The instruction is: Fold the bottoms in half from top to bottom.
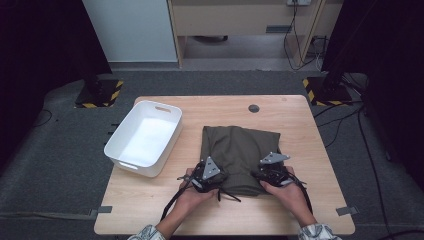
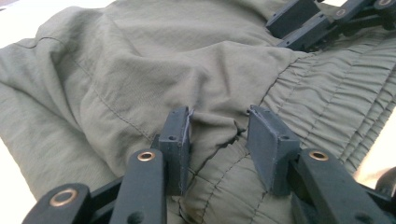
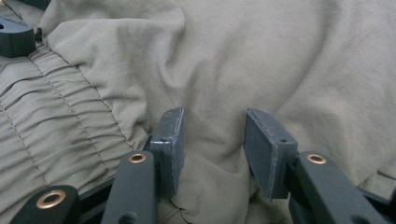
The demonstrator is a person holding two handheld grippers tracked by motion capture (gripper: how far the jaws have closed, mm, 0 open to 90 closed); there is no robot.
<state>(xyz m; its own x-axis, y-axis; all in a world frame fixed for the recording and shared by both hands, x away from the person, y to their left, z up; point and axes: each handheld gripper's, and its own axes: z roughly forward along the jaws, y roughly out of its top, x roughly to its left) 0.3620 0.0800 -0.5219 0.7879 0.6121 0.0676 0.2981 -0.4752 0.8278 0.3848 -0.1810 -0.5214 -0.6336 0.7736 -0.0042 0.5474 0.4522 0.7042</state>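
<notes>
An olive-green garment (image 1: 239,147) lies folded on the wooden table (image 1: 305,135), its gathered elastic waistband (image 2: 336,93) at the near edge. My left gripper (image 1: 216,176) sits on the near left part of it. In the left gripper view, my left gripper (image 2: 218,119) pinches a raised fold of cloth just beside the waistband. My right gripper (image 1: 265,175) rests on the near right part, and in its own view (image 3: 212,116) a ridge of fabric stands squeezed between the pads. Each gripper's jaws show at the edge of the other's view (image 2: 317,21) (image 3: 14,35).
A white plastic bin (image 1: 156,104) stands on the left part of the table, close to the garment's left side. A round grommet (image 1: 254,108) sits in the tabletop at the back. Bare wood lies to the right of the garment and along the front edge.
</notes>
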